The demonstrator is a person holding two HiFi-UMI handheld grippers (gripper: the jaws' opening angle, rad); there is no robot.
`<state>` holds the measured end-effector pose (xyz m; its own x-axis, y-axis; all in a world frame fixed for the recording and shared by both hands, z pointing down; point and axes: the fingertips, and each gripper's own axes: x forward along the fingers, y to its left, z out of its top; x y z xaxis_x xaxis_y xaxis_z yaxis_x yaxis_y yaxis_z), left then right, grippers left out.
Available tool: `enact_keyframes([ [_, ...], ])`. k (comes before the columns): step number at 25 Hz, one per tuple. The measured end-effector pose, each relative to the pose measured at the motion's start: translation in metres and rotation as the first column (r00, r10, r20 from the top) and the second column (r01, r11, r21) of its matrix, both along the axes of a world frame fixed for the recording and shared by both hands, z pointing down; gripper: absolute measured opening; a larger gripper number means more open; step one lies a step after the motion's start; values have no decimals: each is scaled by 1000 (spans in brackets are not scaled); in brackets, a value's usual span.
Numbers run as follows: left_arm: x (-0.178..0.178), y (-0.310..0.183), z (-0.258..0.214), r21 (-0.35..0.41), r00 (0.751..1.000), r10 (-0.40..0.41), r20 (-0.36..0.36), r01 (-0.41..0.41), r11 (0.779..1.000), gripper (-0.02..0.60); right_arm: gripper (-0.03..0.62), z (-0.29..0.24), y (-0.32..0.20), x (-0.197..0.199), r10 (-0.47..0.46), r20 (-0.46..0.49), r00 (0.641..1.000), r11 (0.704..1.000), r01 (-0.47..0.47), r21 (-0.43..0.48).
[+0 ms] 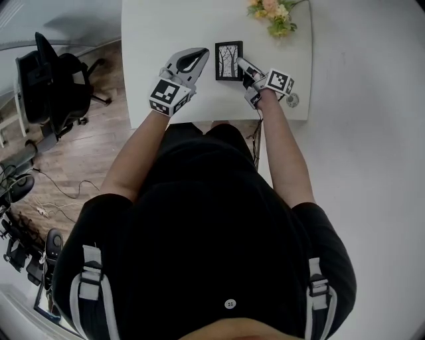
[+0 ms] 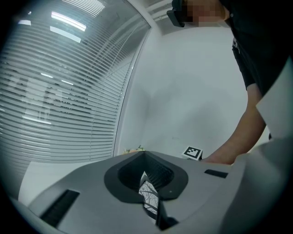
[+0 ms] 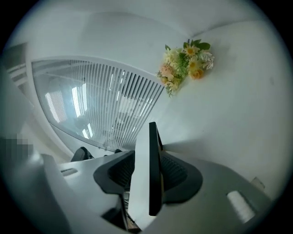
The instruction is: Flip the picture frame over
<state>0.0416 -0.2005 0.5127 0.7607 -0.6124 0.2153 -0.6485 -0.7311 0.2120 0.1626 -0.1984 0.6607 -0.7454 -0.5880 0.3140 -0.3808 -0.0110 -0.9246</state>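
Note:
The black picture frame (image 1: 229, 60) lies on the white table (image 1: 159, 40) with its tree picture facing up. My right gripper (image 1: 243, 66) is at the frame's right edge. In the right gripper view the frame (image 3: 151, 173) stands edge-on between the jaws, its dark rim close to one pad and its pale face turned to the other; the pads do not look clamped on it. My left gripper (image 1: 201, 56) hovers just left of the frame with its tips together and nothing in them. A sliver of the picture (image 2: 149, 196) shows through the slit below those tips (image 2: 145, 157).
A small bunch of flowers (image 1: 273, 14) lies at the table's far edge, also seen as flowers (image 3: 185, 64) beyond the frame. A small round object (image 1: 292, 100) sits near the table's front right corner. A black office chair (image 1: 56, 86) stands on the wooden floor to the left.

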Motion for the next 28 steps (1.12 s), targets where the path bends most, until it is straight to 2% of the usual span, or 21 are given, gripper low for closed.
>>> enact_keyframes([
  [5, -1, 3, -2, -7, 1000, 22, 8, -22, 1000, 3, 201, 6, 5, 1, -49, -175, 983, 998, 53, 16],
  [10, -3, 5, -7, 7, 999, 35, -1, -35, 999, 3, 231, 10, 10, 0, -85, -296, 951, 995, 95, 19],
  [22, -3, 13, -13, 19, 999, 47, 0, -47, 999, 3, 304, 20, 24, 8, -139, -491, 860, 988, 154, -9],
  [28, 2, 15, -17, 9, 999, 43, 25, -43, 999, 3, 324, 0, 16, 15, -133, -549, 825, 982, 183, 38],
])
